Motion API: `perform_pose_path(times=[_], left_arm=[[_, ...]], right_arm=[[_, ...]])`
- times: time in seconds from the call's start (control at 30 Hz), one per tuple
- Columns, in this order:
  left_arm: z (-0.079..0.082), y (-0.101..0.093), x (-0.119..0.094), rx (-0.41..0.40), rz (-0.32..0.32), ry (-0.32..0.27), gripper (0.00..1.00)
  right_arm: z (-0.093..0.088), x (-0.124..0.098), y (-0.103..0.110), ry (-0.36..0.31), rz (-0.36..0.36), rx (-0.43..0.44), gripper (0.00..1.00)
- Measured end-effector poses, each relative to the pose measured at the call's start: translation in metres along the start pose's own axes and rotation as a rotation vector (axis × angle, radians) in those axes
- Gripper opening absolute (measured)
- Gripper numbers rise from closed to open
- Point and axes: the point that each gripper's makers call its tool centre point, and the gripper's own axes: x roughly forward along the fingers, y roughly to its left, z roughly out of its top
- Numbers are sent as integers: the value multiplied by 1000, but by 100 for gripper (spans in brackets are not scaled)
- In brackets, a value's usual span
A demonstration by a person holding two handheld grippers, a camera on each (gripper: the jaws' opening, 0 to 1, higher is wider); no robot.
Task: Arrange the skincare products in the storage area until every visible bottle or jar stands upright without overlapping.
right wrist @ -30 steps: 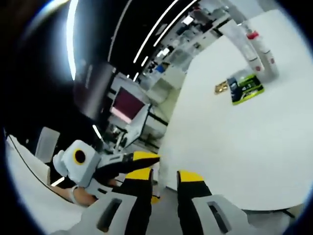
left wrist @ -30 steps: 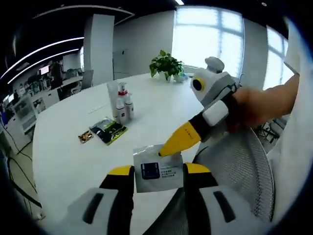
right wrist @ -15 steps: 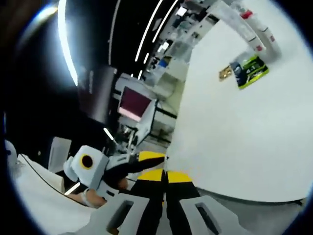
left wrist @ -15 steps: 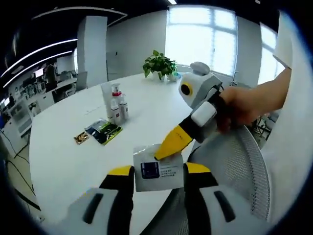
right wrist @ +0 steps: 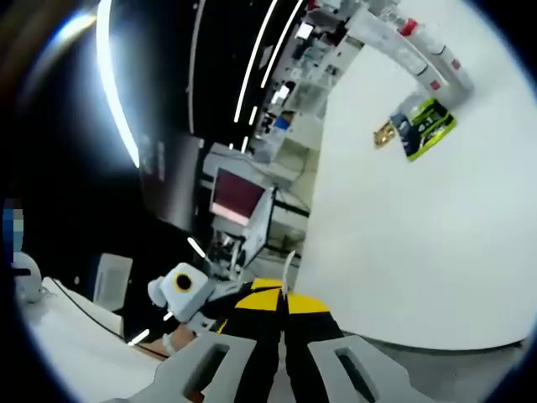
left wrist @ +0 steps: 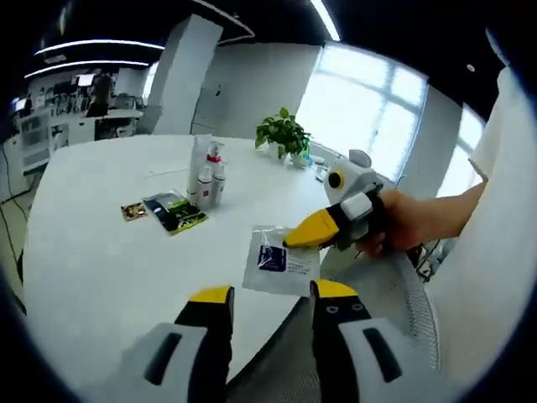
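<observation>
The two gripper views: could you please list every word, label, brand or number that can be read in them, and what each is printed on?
No text can be read.
White sachet held by the right gripper: dark blue label with small print, too blurred to read.
Green and black packets on the white table: printing too small.
Skincare bottles: labels too small.
Small brown packet: nothing legible.

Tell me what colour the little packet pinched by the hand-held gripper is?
White with a dark blue label; the packet shows best in the left gripper view.
</observation>
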Motion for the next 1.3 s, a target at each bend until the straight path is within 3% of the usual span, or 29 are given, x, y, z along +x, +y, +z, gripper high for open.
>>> perform_pose_path(times=[0.1, 0.23, 0.33, 0.4, 0.5, 0.63, 0.7, 0.87, 1.0, 1.1, 1.2, 1.27, 1.3], left_arm=[[2, 1, -1, -85, -34, -28, 38], [8, -12, -4, -221, -128, -88, 34], [0, -21, -8, -281, -174, -76, 32], [-11, -24, -11, -285, -187, -44, 32], [-4, -36, -15, -349, -271, -55, 28], [1, -43, -16, -397, -318, -67, 22], [-14, -52, -18, -361, -359, 20, 8], [-2, -53, -22, -410, -401, -18, 0], [3, -53, -21, -425, -413, -37, 0], [15, -46, -20, -458, -390, -99, 0], [31, -34, -20, -535, -364, -191, 0], [37, -35, -17, -558, -383, -234, 0], [41, -35, -16, -569, -393, -256, 0]], right_arm=[[-5, 1, 3, 26, 11, -15, 0], [-16, 2, 15, 77, 71, -41, 0], [-19, 1, 28, 92, 131, -75, 0], [-23, 0, 34, 104, 152, -97, 0], [-33, 0, 39, 145, 171, -127, 0], [-43, 0, 49, 189, 217, -145, 0], [-44, 0, 51, 193, 224, -152, 0], [-41, 0, 52, 178, 231, -137, 0], [-36, -2, 53, 150, 240, -150, 3], [-31, -4, 52, 114, 223, -196, 8], [-30, -2, 54, 110, 237, -190, 15], [-33, -1, 56, 128, 253, -192, 10], [-35, -1, 57, 137, 261, -192, 1]])
